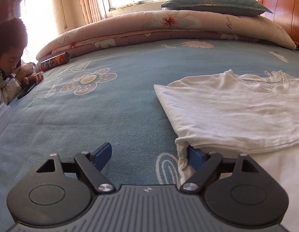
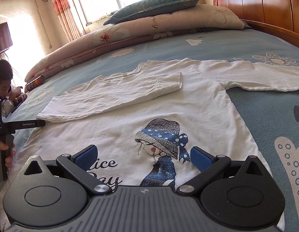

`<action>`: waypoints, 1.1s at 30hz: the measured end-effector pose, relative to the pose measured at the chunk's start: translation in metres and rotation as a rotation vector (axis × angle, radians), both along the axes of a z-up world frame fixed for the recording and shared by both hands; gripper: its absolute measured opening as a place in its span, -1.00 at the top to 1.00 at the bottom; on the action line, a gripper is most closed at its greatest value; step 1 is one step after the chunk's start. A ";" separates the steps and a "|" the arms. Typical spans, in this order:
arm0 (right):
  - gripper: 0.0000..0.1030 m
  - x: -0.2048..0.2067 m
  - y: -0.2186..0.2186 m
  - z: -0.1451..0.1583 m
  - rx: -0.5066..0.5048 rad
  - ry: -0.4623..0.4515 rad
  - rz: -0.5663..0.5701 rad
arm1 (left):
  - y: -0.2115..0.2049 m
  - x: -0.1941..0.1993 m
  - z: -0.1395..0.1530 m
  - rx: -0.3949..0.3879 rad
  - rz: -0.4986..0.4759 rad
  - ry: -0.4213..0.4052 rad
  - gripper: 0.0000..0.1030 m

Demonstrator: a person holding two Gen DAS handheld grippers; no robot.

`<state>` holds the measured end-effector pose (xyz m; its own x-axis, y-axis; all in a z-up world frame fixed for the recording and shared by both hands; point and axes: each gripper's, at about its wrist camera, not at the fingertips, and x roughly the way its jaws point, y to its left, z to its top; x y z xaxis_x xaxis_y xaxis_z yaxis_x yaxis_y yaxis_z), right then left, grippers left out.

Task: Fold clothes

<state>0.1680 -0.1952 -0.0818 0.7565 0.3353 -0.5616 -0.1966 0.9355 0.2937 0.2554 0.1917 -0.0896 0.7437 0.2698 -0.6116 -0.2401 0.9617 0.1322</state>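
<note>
A white T-shirt is spread on the bed, with 1 sleeve folded across its chest. The left hand-held gripper is seen with fingers apart, cloth draped over 1 pad. The right hand-held gripper is held apart above the printed front.

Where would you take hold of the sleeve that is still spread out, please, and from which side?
Grip the unfolded sleeve near its cuff end, coming in low from the right gripper's side. It lies flat and straight on the bed, away from the shirt body, so its far end probably lifts most easily to fold inward.
</note>
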 end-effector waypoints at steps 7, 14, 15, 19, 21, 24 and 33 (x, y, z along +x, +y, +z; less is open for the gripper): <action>-0.73 0.016 -0.012 0.037 0.127 -0.045 0.008 | 0.006 0.001 0.000 -0.061 0.016 0.024 -0.65; -0.38 0.107 -0.034 0.032 0.353 0.124 -0.047 | 0.010 -0.003 -0.002 -0.086 0.016 0.024 -0.72; -0.38 0.117 -0.040 0.022 0.408 0.171 -0.078 | 0.011 -0.002 -0.002 -0.088 0.018 0.025 -0.74; -0.39 0.144 -0.055 -0.010 0.540 0.273 -0.157 | 0.011 0.000 -0.002 -0.091 0.023 0.029 -0.79; -0.40 0.152 -0.056 -0.018 0.572 0.281 -0.159 | 0.011 0.000 -0.003 -0.092 0.021 0.028 -0.79; -0.39 0.168 -0.056 -0.023 0.599 0.279 -0.160 | 0.012 0.000 -0.003 -0.092 0.017 0.024 -0.80; 0.01 0.206 -0.050 -0.023 0.492 0.248 -0.109 | 0.014 0.000 -0.004 -0.090 0.006 0.017 -0.84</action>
<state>0.3744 -0.2449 -0.1043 0.6666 0.5301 -0.5241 0.0239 0.6875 0.7258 0.2550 0.2056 -0.0935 0.7314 0.2172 -0.6464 -0.2443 0.9685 0.0490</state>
